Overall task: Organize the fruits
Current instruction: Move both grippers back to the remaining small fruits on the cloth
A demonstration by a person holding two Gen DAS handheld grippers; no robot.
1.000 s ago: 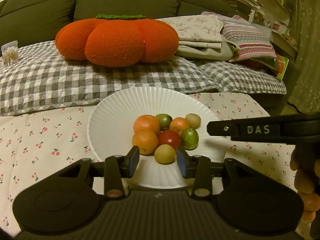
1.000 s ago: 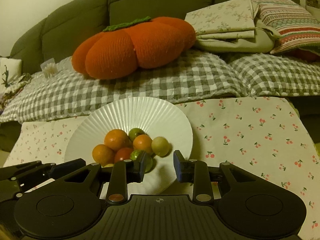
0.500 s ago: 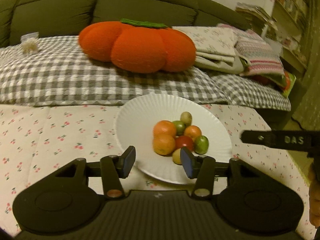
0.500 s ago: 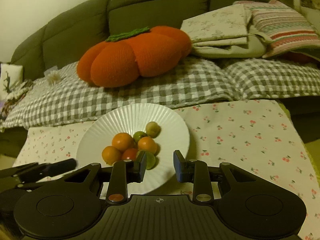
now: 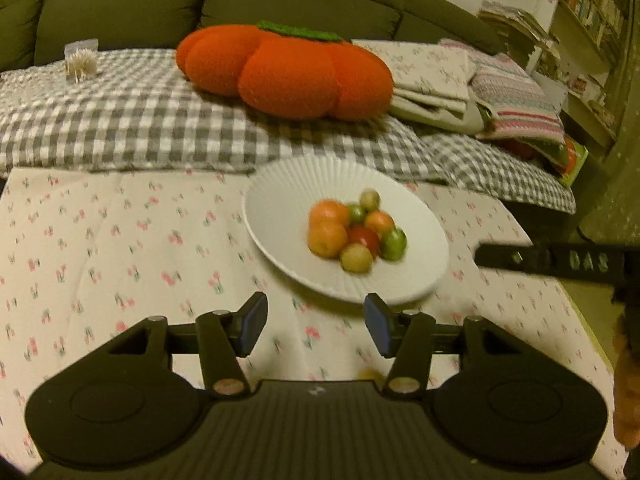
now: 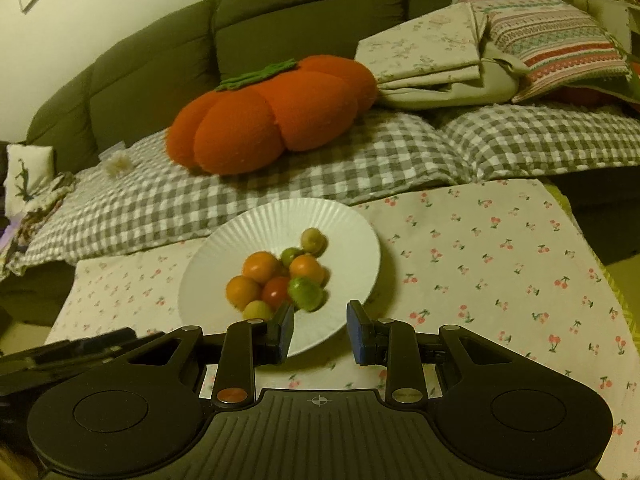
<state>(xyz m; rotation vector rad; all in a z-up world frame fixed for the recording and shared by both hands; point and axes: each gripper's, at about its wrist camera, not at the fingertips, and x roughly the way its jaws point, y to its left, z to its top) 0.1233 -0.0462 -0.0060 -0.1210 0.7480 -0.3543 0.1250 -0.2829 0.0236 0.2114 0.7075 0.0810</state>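
A white ribbed plate (image 5: pixel 280 208) (image 6: pixel 248 240) sits on the cherry-print cloth (image 5: pixel 120 248) with several small fruits piled on it: oranges (image 5: pixel 328 239), a red one (image 5: pixel 366 238), green ones (image 5: pixel 394 244) and a yellowish one (image 5: pixel 356 258). My left gripper (image 5: pixel 316 316) hovers short of the plate's near rim, its jaws opening, nothing between them. My right gripper (image 6: pixel 320 322) hangs over the plate's near edge beside a green fruit (image 6: pixel 306 293). Its jaws are drawn in to a narrow gap and hold nothing.
Behind the plate, a checked blanket (image 5: pixel 120 120) lies on a green sofa under a big orange pumpkin cushion (image 5: pixel 288 68), folded linen (image 6: pixel 424 52) and a striped pillow (image 6: pixel 552 40). In the left wrist view the other gripper's black bar (image 5: pixel 552 262) enters from the right.
Both grippers have backed away from the plate, which now looks smaller and farther. The left gripper's jaws have widened, and the yellowish fruit that was near them stays on the plate.
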